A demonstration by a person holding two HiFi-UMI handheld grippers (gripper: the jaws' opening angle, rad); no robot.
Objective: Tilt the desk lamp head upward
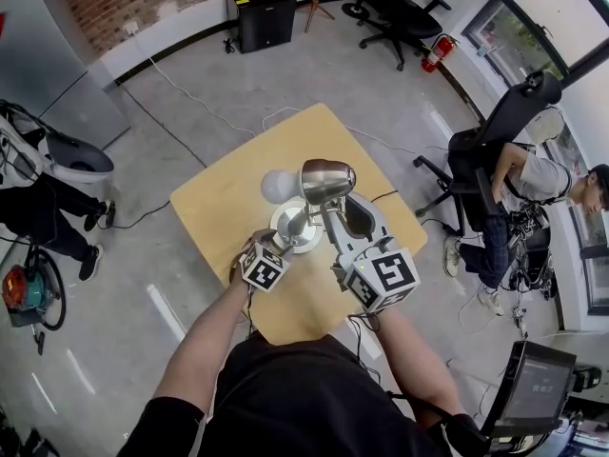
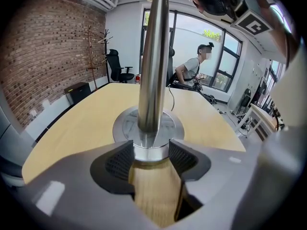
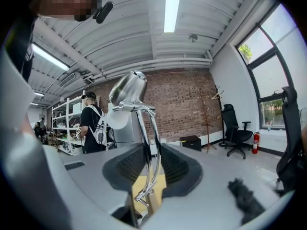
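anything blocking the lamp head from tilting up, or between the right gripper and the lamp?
Nothing visible. The right gripper is closed on the lamp arm below the lamp head, and only open air shows above the head. The left gripper clamps the post at its base.

yellow table (image 1: 214,212), black cabinet (image 1: 262,12), fire extinguisher (image 1: 438,53)

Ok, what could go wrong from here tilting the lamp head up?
The right hand-held gripper pinches the thin, shiny lamp arm, not the lamp head; it could slip or bend the arm. The left hand-held gripper clamps the post just above the base, which a hard pull might lift.
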